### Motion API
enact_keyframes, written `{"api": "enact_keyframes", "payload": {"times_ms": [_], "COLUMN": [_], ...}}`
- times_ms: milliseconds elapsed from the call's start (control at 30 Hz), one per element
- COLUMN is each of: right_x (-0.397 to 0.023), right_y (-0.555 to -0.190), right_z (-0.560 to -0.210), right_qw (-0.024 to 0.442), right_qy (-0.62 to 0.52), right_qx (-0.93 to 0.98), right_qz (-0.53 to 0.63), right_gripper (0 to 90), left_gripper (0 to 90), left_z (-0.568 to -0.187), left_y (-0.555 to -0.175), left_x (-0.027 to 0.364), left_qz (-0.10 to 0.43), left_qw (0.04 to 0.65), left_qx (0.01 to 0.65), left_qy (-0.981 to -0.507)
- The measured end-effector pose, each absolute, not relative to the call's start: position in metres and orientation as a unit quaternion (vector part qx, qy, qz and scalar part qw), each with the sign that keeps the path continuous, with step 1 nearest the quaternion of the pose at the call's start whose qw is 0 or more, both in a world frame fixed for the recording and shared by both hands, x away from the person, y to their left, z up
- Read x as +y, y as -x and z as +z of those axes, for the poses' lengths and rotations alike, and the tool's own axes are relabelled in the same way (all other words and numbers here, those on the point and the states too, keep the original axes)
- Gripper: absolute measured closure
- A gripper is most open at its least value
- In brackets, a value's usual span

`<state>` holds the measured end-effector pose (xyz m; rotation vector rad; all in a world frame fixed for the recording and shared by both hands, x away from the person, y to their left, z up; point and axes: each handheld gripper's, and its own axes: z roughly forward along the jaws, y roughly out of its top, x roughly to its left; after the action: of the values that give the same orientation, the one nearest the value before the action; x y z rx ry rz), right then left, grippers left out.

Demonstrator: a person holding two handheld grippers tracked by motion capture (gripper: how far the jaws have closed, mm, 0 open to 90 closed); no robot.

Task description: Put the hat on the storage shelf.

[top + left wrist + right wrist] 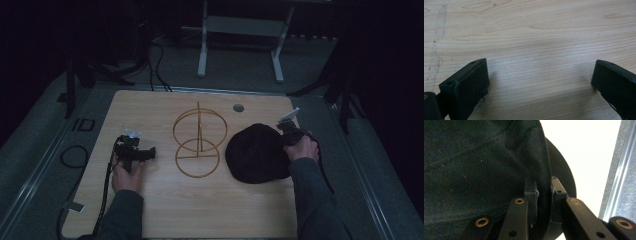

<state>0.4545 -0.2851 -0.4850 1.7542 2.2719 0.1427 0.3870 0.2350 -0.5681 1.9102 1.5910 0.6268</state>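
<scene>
A black cap [256, 152] lies on the right part of the wooden table [165, 210]. My right gripper [288, 136] sits at the cap's right edge, held by a hand. In the right gripper view its jaws are shut on a fold of the cap's dark fabric [486, 162], and the right gripper [544, 192] pinches that fold between its pads. A gold wire stand [198, 142] made of rings and a post stands at the table's middle. My left gripper [145, 154] rests on the table to the stand's left. In its own view the left gripper [539, 75] is open over bare wood.
A round grommet hole [238, 107] sits near the table's far edge. A metal rail [621, 170] runs along the table's right side. A white frame's legs [240, 45] stand on the floor beyond the table. Cables [75, 155] trail off the left side.
</scene>
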Motion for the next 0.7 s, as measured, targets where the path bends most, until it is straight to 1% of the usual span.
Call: {"api": "enact_keyframes", "payload": {"times_ms": [333,700], "right_x": [-0.286,-0.287], "right_y": [-0.461,-0.465], "right_z": [-0.476,-0.456], "right_qw": [0.122,0.135], "right_qy": [-0.604,-0.603], "right_qx": [0.786,0.785], "right_qz": [0.049,0.038], "right_gripper": [81.0,81.0], "left_gripper": [1.0,1.0], "left_z": [-0.568,-0.568], "left_y": [-0.387,-0.387], "left_x": [0.235,0.235], "left_qz": [0.234,0.234], "left_qw": [0.285,0.285], "left_qx": [0.595,0.595], "left_qy": [-0.714,-0.714]}}
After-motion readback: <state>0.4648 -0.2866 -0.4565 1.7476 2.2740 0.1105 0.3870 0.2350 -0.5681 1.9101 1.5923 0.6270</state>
